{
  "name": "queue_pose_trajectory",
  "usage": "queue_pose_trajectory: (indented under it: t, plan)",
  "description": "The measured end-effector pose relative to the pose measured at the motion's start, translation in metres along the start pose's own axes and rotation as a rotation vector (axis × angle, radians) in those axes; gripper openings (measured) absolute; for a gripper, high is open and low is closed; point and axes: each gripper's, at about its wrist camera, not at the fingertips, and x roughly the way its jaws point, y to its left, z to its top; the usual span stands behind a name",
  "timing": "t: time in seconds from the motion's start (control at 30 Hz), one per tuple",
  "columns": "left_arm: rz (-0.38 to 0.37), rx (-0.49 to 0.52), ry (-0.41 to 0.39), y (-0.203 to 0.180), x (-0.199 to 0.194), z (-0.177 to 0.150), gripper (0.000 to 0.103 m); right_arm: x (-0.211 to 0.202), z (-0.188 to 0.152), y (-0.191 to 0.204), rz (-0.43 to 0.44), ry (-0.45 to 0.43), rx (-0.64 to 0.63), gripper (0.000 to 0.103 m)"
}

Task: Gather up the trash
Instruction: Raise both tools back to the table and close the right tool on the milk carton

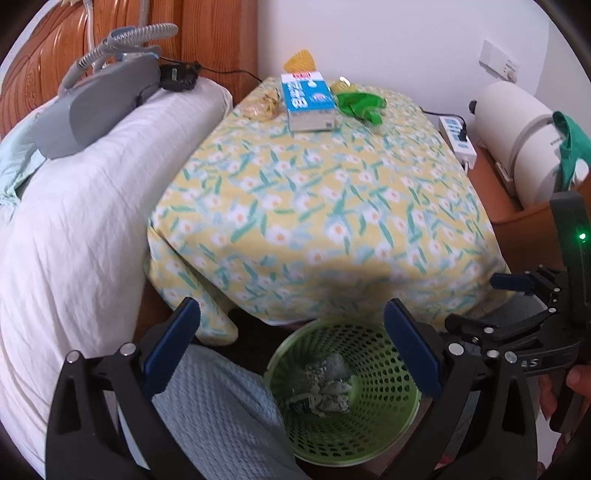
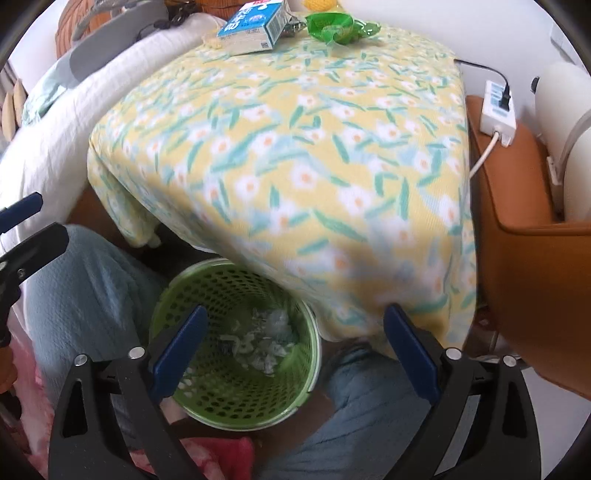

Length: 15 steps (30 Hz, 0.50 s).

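Note:
A green perforated waste basket (image 1: 391, 413) (image 2: 207, 295) stands on the floor below the table's front edge, with crumpled pale scraps (image 1: 328, 384) (image 2: 266, 339) at its bottom. My left gripper (image 1: 291, 343) hangs above the basket, open, nothing between its blue pads. My right gripper (image 2: 295, 339) is also open and empty, its left pad over the basket. At the table's far end lie a blue-and-white carton (image 1: 308, 101) (image 2: 255, 27), a green wrapper (image 1: 364, 103) (image 2: 338, 27) and a small crinkled clear wrapper (image 1: 264, 105).
The table wears a yellow flowered cloth (image 1: 325, 206) (image 2: 295, 155). A white quilt with a grey device (image 1: 92, 107) lies left. A person's light-blue trouser legs (image 1: 214, 402) (image 2: 85, 291) flank the basket. A brown stand (image 2: 532, 221) with a power strip (image 2: 498, 107) is right.

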Motion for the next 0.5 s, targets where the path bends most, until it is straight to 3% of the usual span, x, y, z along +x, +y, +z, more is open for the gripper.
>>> queue_pose_trajectory:
  t: [0.07,0.27,0.5]
  plan:
    - [0.014,-0.004,-0.022,0.005,0.000,0.012,0.095,-0.006,0.011,-0.003,0.044,-0.016,0.026,0.101]
    - [0.019,-0.025,-0.080,0.019,-0.001,0.045,0.095,-0.010,0.030,-0.014,0.149,0.050,0.116,0.101]
    - [0.013,-0.035,-0.116,0.032,0.010,0.072,0.095,-0.034,0.049,-0.006,0.115,0.030,0.088,0.101]
